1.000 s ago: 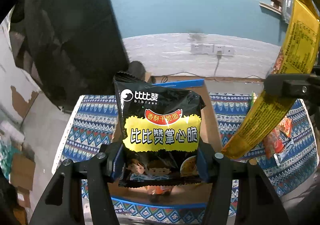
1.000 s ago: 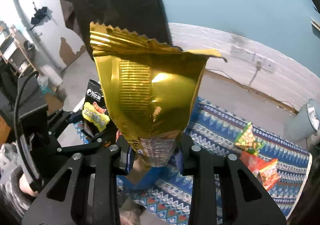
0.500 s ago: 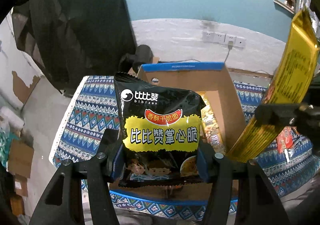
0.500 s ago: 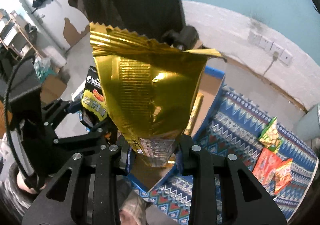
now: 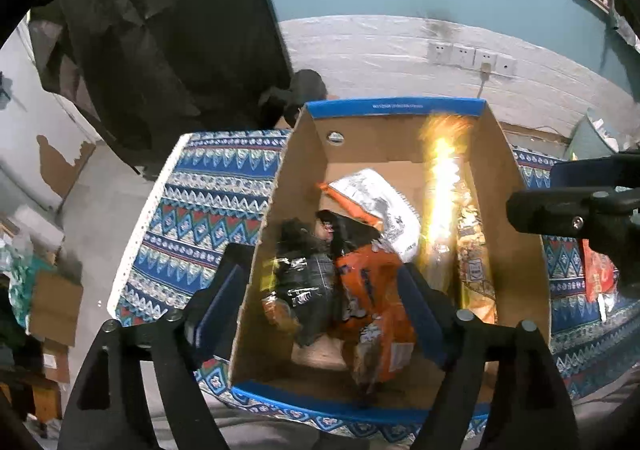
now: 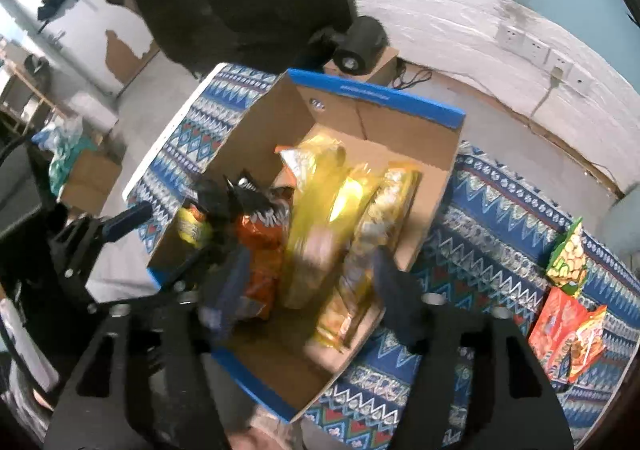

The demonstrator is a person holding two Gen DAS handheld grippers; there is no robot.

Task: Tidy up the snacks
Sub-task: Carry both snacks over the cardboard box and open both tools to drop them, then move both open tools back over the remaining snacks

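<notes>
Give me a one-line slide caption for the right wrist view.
Open right gripper above the blue-rimmed cardboard box, shiny gold snack bag inside it.

Worn domestic or storage-type room, not a lab or shop: teal-over-white wall with peeling paint (image 6: 128, 50), row of wall sockets (image 5: 470, 57), bare concrete floor (image 5: 100, 210), stacked cardboard cartons (image 5: 54, 306), and a blue patterned cloth (image 5: 208, 206) under the snack box (image 5: 396, 110).

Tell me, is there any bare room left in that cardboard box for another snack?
Some. The cardboard box shows bare floor along its far wall, beyond the white packet, and at the near edge by the orange bag. The middle is crowded; gold packets fill the right side. Bare patterned cloth lies beside the box.
</notes>
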